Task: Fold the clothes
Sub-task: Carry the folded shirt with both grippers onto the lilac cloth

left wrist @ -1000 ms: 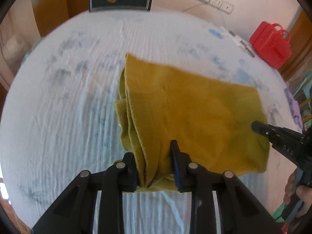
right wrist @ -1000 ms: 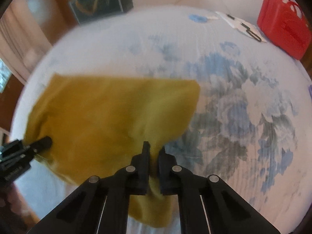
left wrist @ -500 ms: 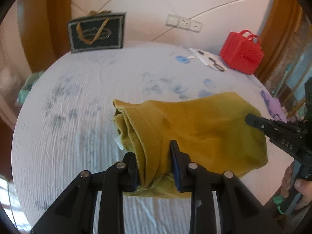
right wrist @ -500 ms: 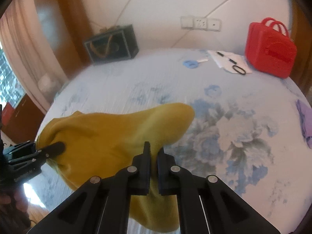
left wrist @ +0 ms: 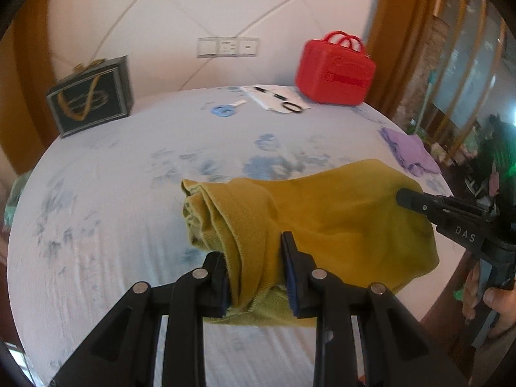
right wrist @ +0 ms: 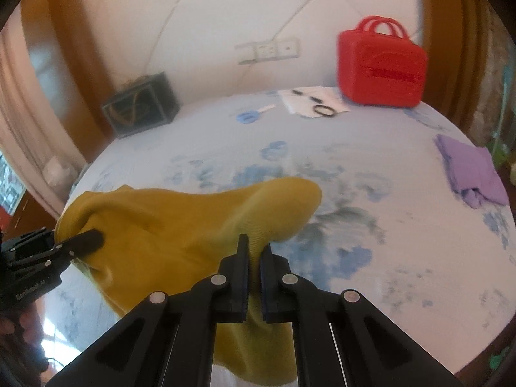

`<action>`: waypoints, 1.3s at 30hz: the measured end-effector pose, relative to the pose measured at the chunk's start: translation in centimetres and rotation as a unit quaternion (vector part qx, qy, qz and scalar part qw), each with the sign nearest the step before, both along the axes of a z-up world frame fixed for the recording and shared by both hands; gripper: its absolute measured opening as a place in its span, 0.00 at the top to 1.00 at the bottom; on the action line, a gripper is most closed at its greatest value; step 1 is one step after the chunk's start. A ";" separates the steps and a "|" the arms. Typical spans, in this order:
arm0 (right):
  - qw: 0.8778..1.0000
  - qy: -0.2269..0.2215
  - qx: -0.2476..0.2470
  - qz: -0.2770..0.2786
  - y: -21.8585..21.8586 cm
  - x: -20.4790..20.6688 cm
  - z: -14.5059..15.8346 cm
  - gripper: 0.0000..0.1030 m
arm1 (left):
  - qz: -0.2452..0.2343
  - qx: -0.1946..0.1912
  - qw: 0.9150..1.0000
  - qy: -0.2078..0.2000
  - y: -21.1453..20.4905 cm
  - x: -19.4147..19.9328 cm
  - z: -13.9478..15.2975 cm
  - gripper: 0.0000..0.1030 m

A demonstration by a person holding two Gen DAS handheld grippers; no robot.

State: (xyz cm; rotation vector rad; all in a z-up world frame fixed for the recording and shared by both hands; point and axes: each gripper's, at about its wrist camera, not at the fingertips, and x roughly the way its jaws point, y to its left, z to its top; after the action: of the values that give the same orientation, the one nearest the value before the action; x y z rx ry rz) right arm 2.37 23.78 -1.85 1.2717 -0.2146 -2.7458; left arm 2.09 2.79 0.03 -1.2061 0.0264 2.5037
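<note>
Left wrist view: the left gripper (left wrist: pixel 254 267) has its jaws clamped on a thick bunched edge of the mustard-yellow garment (left wrist: pixel 322 213), which lies over the near part of the blue-flowered bedsheet (left wrist: pixel 129 167). At the cloth's other end the right gripper (right wrist: pixel 253 251) has its jaws nearly together on a thin fold. Farther off lies a purple cloth (right wrist: pixel 471 171); then, blurred, what may be a blue tag (left wrist: pixel 224 109), papers (left wrist: pixel 277 100), a red case (left wrist: pixel 335 71) and a dark gift bag (left wrist: pixel 90 96).

Yellow garment (right wrist: pixel 180 225) lower edge hidden behind right tool (right wrist: pixel 254 251); far scissors (left wrist: pixel 277 98) blurred.
</note>
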 end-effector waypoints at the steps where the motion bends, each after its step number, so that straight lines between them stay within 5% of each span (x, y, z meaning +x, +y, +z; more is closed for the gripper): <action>1: 1.000 0.001 -0.002 -0.003 0.9 0.2 0.1 0.95 | -0.005 -0.001 1.000 0.001 1.0 0.1 0.1 0.75; 21: 0.997 0.010 -0.005 -0.076 22.1 2.7 1.8 0.95 | -0.108 -0.001 0.994 0.024 24.0 -2.3 2.7 0.75; 27: 0.993 0.012 -0.038 -0.107 28.7 1.9 1.7 0.95 | -0.131 -0.008 0.991 0.026 31.1 -4.7 3.5 0.75; 39: 0.996 0.035 -0.025 -0.079 47.9 -6.1 4.2 0.95 | -0.080 0.010 0.996 0.028 50.1 -13.2 4.6 0.75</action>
State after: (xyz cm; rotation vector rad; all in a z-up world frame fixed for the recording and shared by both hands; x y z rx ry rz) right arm -3.73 71.66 2.35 1.1909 -0.3914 -2.8911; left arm -11.08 52.88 4.66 -1.0822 0.1080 2.3922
